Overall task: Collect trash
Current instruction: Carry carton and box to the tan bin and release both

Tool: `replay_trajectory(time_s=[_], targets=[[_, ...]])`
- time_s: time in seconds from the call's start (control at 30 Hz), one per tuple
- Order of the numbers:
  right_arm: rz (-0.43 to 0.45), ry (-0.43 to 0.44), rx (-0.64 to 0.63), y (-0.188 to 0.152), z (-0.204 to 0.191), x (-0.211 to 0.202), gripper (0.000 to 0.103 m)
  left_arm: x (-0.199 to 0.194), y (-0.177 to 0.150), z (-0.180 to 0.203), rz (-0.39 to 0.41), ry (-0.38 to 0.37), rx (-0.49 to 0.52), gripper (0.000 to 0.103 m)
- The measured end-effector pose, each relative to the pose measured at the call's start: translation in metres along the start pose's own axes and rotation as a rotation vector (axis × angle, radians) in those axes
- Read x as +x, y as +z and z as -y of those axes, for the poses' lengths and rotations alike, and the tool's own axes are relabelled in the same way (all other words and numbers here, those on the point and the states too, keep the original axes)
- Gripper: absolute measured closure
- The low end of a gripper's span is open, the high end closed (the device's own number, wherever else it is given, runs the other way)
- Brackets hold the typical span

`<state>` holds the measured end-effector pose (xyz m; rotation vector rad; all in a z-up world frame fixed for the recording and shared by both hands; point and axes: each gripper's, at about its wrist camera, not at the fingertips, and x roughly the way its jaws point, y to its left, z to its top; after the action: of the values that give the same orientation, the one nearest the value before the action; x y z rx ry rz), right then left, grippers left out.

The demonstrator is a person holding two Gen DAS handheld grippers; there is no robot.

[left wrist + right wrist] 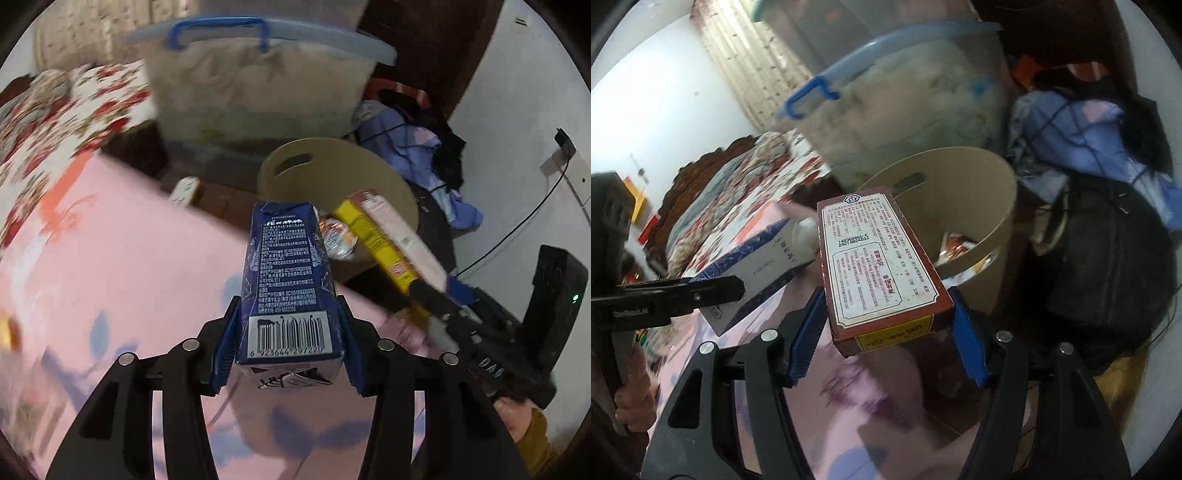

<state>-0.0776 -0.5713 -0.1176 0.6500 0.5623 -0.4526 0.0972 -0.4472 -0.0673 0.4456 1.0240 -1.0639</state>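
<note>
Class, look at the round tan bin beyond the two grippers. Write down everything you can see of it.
The bin is a round, open-topped tub with thin, smooth tan walls that look like card or plastic. A slot-shaped handle hole is cut near its rim. It stands upright on the floor beside the pink-covered bed, in front of a clear storage box, with a dark bag alongside. Crumpled wrappers already lie inside. Neither gripper touches it.

Showing dark blue with white print and a black-on-white barcode: the rectangular milk carton [286, 280]. Wearing maroon edges, a cream printed panel and a yellow end: the flat cardboard box [882, 266]. Looking plain tan: the round bin [979, 192]. Displaying red-and-white florals: the quilt [74, 107]. Spreading pale pink beneath: the printed sheet [122, 258].
</note>
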Motion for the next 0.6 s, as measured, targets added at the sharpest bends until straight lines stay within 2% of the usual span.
replay_trajectory(time_s=[0.13, 0.2, 0.23, 0.27, 0.3, 0.43, 0.6], targets=[[0.001, -0.035, 0.026, 0.015, 0.012, 0.013, 0.037, 0.024, 0.028, 0.02, -0.006, 0.021, 0.046, 0.056], [0.002, -0.068, 0.032, 0.022, 0.013, 0.019, 0.034, 0.037, 0.042, 0.026, 0.004, 0.072, 0.059, 0.054], [0.008, -0.083, 0.034, 0.024, 0.012, 0.019, 0.025, 0.041, 0.046, 0.027, 0.004, 0.098, 0.056, 0.042], [0.025, -0.084, 0.033, 0.023, 0.012, 0.017, 0.022, 0.044, 0.049, 0.027, 0.008, 0.123, 0.049, 0.035], [0.048, -0.081, 0.028, 0.022, 0.01, 0.013, 0.022, 0.043, 0.05, 0.026, 0.018, 0.132, 0.044, 0.036], [0.079, -0.068, 0.018, 0.009, 0.002, -0.002, 0.022, 0.023, 0.038, 0.018, 0.051, 0.11, 0.036, 0.035], [0.065, -0.022, 0.039, -0.015, -0.009, -0.016, 0.022, -0.021, -0.01, -0.004, 0.085, 0.057, 0.001, 0.035]])
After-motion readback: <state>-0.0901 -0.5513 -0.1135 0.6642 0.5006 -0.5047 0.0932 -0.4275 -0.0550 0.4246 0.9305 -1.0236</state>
